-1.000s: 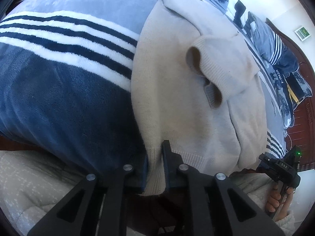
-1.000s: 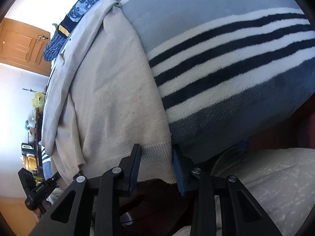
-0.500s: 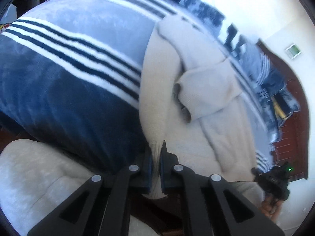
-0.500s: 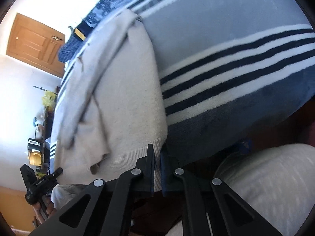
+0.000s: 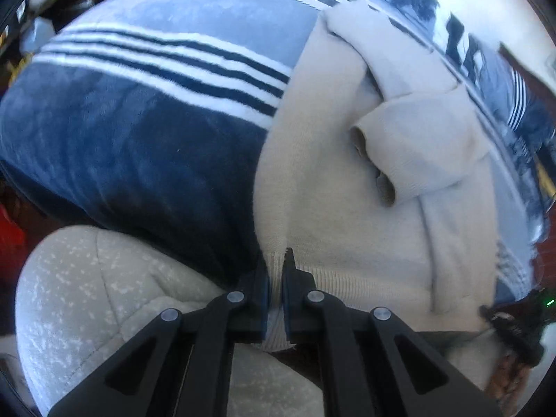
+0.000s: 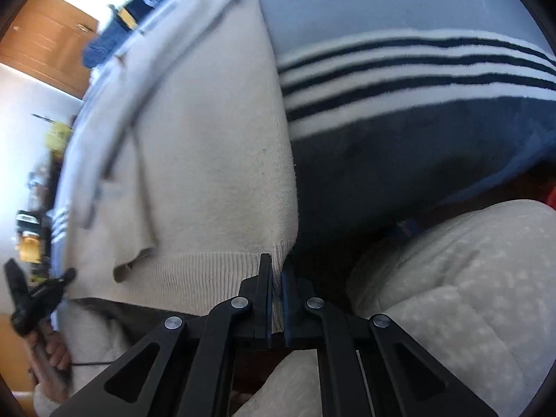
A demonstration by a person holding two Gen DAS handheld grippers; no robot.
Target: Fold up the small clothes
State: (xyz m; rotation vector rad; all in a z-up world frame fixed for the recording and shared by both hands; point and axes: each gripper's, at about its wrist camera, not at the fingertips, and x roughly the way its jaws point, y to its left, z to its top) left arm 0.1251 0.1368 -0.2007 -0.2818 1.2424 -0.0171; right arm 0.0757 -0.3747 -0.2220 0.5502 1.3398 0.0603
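Left wrist view, left to right: my leg in pale speckled quilted trousers (image 5: 104,299) sits bottom left, under the edge of the bed. The plush blanket, navy with white stripes and a grey-blue band (image 5: 139,132), covers the bed. Next comes the cream knitted sweater (image 5: 347,236), lying flat on that blanket with its ribbed hem toward me. Both sleeves are folded in over the body, and a cuff (image 5: 375,160) rests near the middle. My left gripper (image 5: 275,278) has its jaws clamped on the hem's corner at the sweater's left edge; knit fills the thin gap between the pads. That corner is pinched up into a small ridge. At far right the other gripper shows small and blurred, held in a hand (image 5: 510,371).

Right wrist view, left to right: a brown wooden door (image 6: 45,41) stands top left, and the far gripper in a hand (image 6: 48,351) is at bottom left. The sweater fills the middle, a folded sleeve running down its length. My right gripper (image 6: 277,285) has just been closing its jaws, and now they're clamped on the hem's right corner, ribbing between the pads. Right of the sweater's side edge lies bare striped blanket. My other leg is at bottom right.
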